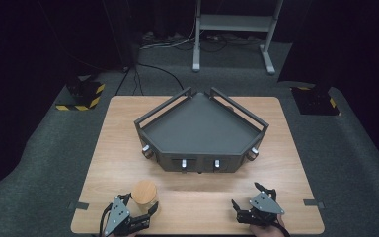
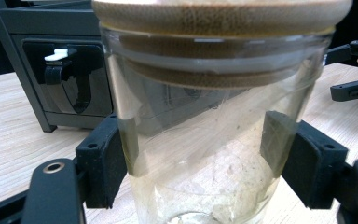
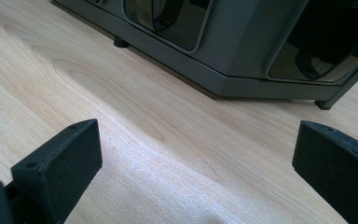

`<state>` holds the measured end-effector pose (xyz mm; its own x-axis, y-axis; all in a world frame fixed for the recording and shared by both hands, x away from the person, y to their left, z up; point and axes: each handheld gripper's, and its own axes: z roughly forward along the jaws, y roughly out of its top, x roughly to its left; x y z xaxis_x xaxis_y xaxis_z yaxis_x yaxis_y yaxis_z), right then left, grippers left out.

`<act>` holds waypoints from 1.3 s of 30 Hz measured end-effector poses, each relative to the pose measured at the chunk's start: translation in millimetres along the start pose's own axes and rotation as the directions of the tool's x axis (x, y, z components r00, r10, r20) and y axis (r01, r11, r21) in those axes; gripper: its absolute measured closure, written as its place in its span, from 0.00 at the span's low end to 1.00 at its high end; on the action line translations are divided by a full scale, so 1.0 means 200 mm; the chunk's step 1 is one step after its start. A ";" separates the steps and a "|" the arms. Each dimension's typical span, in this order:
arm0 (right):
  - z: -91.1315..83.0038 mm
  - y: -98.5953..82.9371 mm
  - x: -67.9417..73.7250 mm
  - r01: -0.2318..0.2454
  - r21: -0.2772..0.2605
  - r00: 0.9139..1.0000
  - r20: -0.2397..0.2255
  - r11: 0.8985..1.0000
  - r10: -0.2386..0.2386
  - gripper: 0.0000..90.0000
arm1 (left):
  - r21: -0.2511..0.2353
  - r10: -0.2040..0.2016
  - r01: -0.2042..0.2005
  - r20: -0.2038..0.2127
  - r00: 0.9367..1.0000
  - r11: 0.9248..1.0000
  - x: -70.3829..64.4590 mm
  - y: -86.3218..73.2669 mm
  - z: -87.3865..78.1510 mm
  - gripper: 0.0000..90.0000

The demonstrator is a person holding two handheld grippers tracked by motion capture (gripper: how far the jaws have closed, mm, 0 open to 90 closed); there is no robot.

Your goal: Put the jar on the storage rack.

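A clear glass jar with a round wooden lid stands on the wooden table near its front left. My left gripper is shut on the jar, one black pad against the glass on each side, below the lid. In the left gripper view the jar looks empty and its base rests on the table. My right gripper lies open at the front right, nothing between its fingers, pointing at bare wood.
A dark grey five-sided tray with raised rails and small clips on its front wall sits mid-table, behind both grippers. Its front wall is close ahead. A metal stand and cables are on the floor beyond.
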<state>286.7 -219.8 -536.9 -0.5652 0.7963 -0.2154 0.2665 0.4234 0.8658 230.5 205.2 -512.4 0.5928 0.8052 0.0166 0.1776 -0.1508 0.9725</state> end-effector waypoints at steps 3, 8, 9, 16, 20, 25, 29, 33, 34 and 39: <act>0.00 0.00 0.00 -0.003 -0.001 1.000 -0.001 1.000 0.003 0.01 | -0.008 0.007 -0.007 -0.006 1.000 1.000 0.00 0.01 -0.01 0.28; 0.00 0.00 0.00 -0.004 -0.001 1.000 -0.002 1.000 0.004 0.01 | -0.028 0.012 -0.012 -0.011 1.000 1.000 0.00 0.06 -0.03 0.28; 0.00 0.00 0.00 -0.004 -0.001 1.000 -0.002 1.000 0.004 0.01 | -0.033 0.018 -0.018 -0.016 1.000 0.999 0.00 0.08 -0.03 0.28; 0.00 0.00 0.00 -0.004 -0.002 1.000 -0.002 1.000 0.004 0.01 | -0.055 0.026 -0.028 -0.030 0.999 0.998 0.01 0.17 -0.08 0.28; 0.00 0.00 0.00 -0.005 -0.004 1.000 -0.002 1.000 0.005 0.01 | -0.061 0.019 -0.020 -0.022 1.000 0.998 0.02 0.21 -0.09 0.28; 0.00 0.00 0.00 -0.005 -0.002 1.000 -0.001 1.000 0.005 0.01 | -0.067 0.024 -0.025 -0.023 0.999 0.997 0.03 0.26 -0.09 0.28; 0.00 0.00 0.00 -0.005 -0.002 1.000 -0.002 1.000 0.005 0.01 | -0.074 0.023 -0.024 -0.013 1.000 0.997 0.03 0.30 -0.08 0.28; 0.00 0.00 0.00 -0.006 -0.003 1.000 -0.002 1.000 0.006 0.01 | -0.078 0.041 -0.042 -0.004 0.999 0.996 0.02 0.34 -0.06 0.28; 0.00 0.00 0.00 -0.006 -0.003 1.000 -0.003 1.000 0.006 0.01 | -0.080 0.045 -0.044 -0.001 0.999 0.996 0.01 0.35 -0.06 0.28; 0.00 0.00 0.00 -0.007 -0.004 1.000 -0.004 1.000 0.007 0.01 | -0.082 0.051 -0.051 0.001 0.999 0.995 0.01 0.40 -0.03 0.28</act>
<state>286.9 -220.7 -536.7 -0.5662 0.7977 -0.2077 0.2671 0.4159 0.8693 241.2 197.8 -433.0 0.6019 0.7958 0.0658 0.0825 -0.1440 0.9861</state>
